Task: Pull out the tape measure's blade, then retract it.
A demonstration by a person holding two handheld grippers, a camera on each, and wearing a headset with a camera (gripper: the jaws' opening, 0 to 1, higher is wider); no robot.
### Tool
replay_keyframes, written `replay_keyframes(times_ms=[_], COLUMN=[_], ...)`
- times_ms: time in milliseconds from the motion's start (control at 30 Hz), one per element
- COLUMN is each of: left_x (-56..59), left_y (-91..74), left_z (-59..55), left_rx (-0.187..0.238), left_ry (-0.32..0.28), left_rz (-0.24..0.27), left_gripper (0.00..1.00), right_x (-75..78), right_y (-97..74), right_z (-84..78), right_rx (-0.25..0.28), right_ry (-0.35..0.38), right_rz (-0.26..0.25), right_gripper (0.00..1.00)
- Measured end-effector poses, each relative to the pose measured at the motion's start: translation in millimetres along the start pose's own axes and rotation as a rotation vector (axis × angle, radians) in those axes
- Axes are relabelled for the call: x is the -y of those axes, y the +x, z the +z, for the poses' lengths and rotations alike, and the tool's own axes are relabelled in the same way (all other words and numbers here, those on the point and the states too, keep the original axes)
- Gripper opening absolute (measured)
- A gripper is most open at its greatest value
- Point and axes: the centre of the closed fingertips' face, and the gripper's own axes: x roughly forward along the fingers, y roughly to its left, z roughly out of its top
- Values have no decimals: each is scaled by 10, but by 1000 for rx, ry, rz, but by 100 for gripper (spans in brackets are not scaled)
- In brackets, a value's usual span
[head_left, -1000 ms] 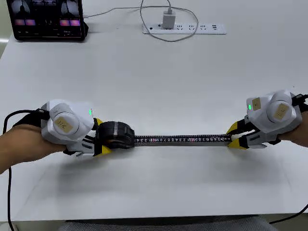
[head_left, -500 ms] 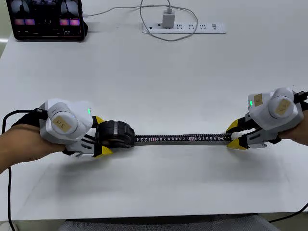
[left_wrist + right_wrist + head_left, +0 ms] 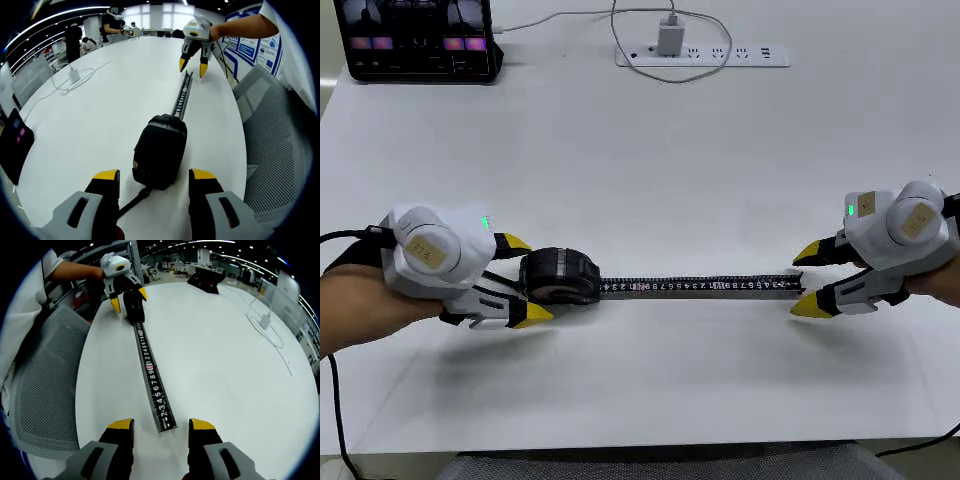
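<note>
A black tape measure case (image 3: 560,277) lies on the white table (image 3: 650,170), with its blade (image 3: 700,286) drawn out to the right and lying flat. My left gripper (image 3: 525,281) is open just left of the case, a yellow-tipped jaw on either side and not gripping it. In the left gripper view the case (image 3: 160,150) sits just beyond my left gripper (image 3: 154,176). My right gripper (image 3: 806,279) is open at the blade's free end. In the right gripper view the blade tip (image 3: 165,426) lies loose between the jaws of my right gripper (image 3: 161,426).
A white power strip (image 3: 705,57) with a charger and looping cable lies at the back centre. A dark tablet (image 3: 420,40) stands at the back left. A grey mesh chair (image 3: 650,465) sits at the table's front edge.
Both grippers have opened. The left one has let go of the case and backed off to the left. The right one has released the blade tip. The blade stays extended.
</note>
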Motion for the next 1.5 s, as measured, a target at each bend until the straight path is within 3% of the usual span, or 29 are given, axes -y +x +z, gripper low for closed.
replay_keyframes(times_ms=[167, 200, 333, 1033, 1300, 1500], left_x=[41, 40, 42, 3, 69, 88], left_y=[-68, -77, -102, -382, -496, -586], left_z=[40, 66, 37, 109, 66, -6], left_rx=[44, 71, 78, 189, 225, 226], left_ry=[-22, -31, -48, -166, -230, -254], left_rz=[14, 22, 43, 163, 187, 208], left_gripper=[56, 55, 57, 61, 63, 63], right_x=[-22, -26, -49, -131, -170, -231], right_y=[-19, -22, -37, -183, -234, -250], right_z=[19, 20, 41, 186, 207, 202], right_rx=[19, 23, 43, 166, 204, 223], right_ry=[28, 27, 45, 117, 152, 167], right_rz=[-21, -29, -41, -137, -171, -189], right_gripper=[50, 51, 54, 57, 61, 65])
